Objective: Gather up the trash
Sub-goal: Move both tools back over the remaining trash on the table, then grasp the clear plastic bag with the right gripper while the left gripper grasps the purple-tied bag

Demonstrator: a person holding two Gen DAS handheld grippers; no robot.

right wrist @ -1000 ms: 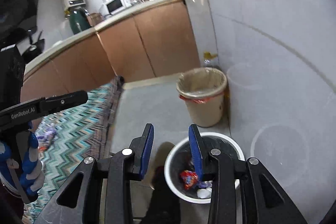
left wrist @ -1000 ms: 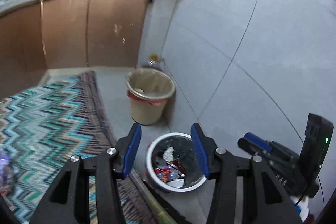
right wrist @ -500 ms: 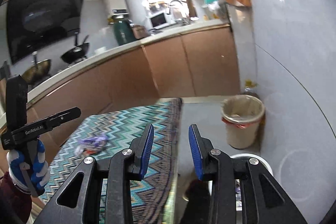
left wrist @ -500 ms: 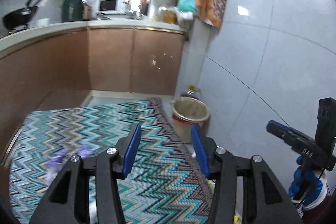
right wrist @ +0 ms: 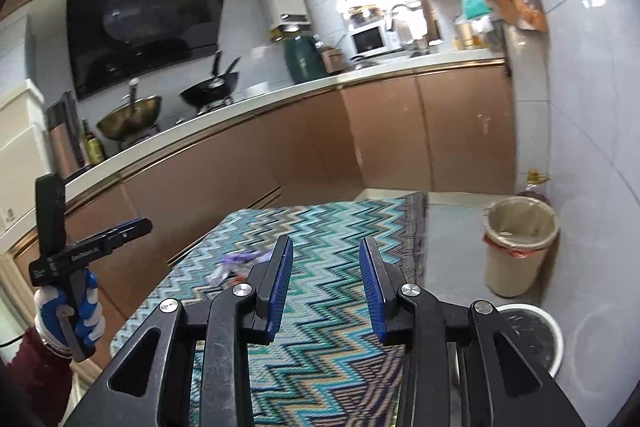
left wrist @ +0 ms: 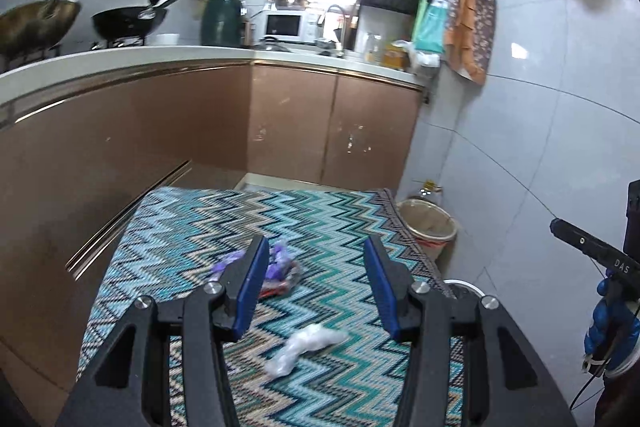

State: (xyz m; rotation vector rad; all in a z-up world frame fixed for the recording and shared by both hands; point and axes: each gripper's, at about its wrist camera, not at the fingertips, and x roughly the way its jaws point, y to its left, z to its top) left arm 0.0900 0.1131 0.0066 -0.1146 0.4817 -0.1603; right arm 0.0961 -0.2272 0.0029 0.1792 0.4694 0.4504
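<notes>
Up close, we see our left tool (left wrist: pixel 316 283) with its two blue-padded jaws standing partly apart and nothing between them. It hangs above a zigzag rug (left wrist: pixel 340 227) patterned in teal, cream and black. Below the gap between the jaws, a crumpled clear plastic wrapper (left wrist: pixel 306 345) lies on the rug. Farther off, just past the left jaw, a bunch of purple and red wrappers (left wrist: pixel 280 269) lies on the same rug, apart from the clear one.

Our right tool (right wrist: pixel 326 287) is also empty, its blue jaws parted a little less widely. From its view the purple trash shows only as a blur on the rug beyond the left jaw. At the lower right, on the grey floor beside the rug's edge, stands a white-rimmed bin (right wrist: pixel 532 335) with a dark inside, partly hidden by the tool. Behind it, near the tiled wall, stands a beige bucket (right wrist: pixel 520 247) with a red band around it.

Each view catches the other hand at its edge: a blue and white glove (right wrist: pixel 68 311) grips the left tool's handle, above a dark red sleeve.

Beyond the rug run brown cabinets (left wrist: pixel 332 131) under a pale counter (left wrist: pixel 160 57) carrying a black wok (left wrist: pixel 128 23), a brass pan, a dark green appliance and a microwave (left wrist: pixel 282 25).
</notes>
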